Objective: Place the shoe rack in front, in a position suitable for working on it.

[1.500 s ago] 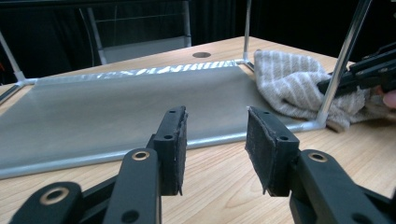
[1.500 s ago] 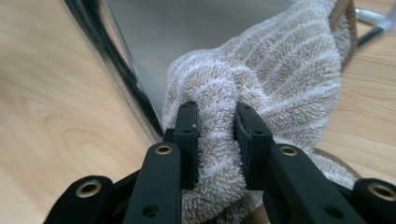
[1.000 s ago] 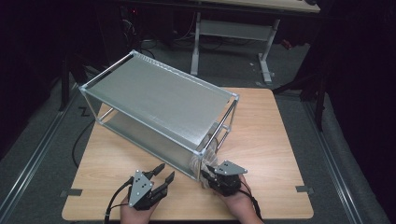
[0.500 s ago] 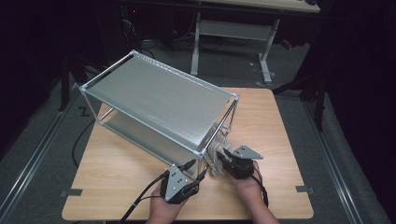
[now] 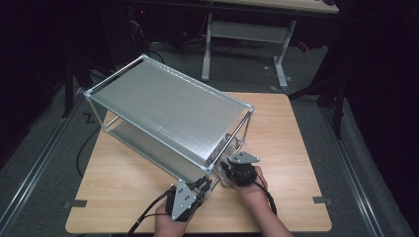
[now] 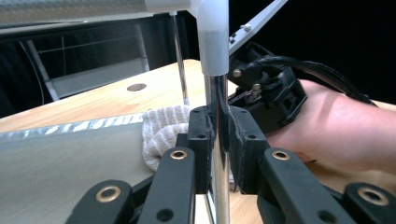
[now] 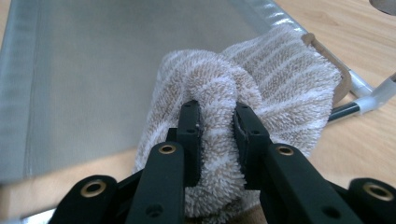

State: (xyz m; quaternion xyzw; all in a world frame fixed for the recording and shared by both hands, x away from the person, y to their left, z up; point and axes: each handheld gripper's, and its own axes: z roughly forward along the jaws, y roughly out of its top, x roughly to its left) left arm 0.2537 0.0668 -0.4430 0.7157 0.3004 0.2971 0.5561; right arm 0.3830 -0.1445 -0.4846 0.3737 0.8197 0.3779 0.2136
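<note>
Gripping the chrome corner post (image 6: 215, 140) of the metal shelf rack (image 5: 168, 106) with my left tool (image 6: 217, 140): jaws closed tight on the post, one either side of it, just below the white plastic corner joint (image 6: 212, 37). My right tool (image 7: 217, 135) pinches a fold of the striped beige towel (image 7: 243, 107); jaws nearly closed, pile bulging above and between them. The towel sits bunched directly ahead of the right tool, resting on the rack's lower shelf (image 7: 93, 70) at its near edge, by the corner. From the left tool, the towel lies just behind and left of the post, and my right hand (image 6: 336, 135) is close on the far right. The rack stands on the wooden desk (image 5: 291, 133).
</note>
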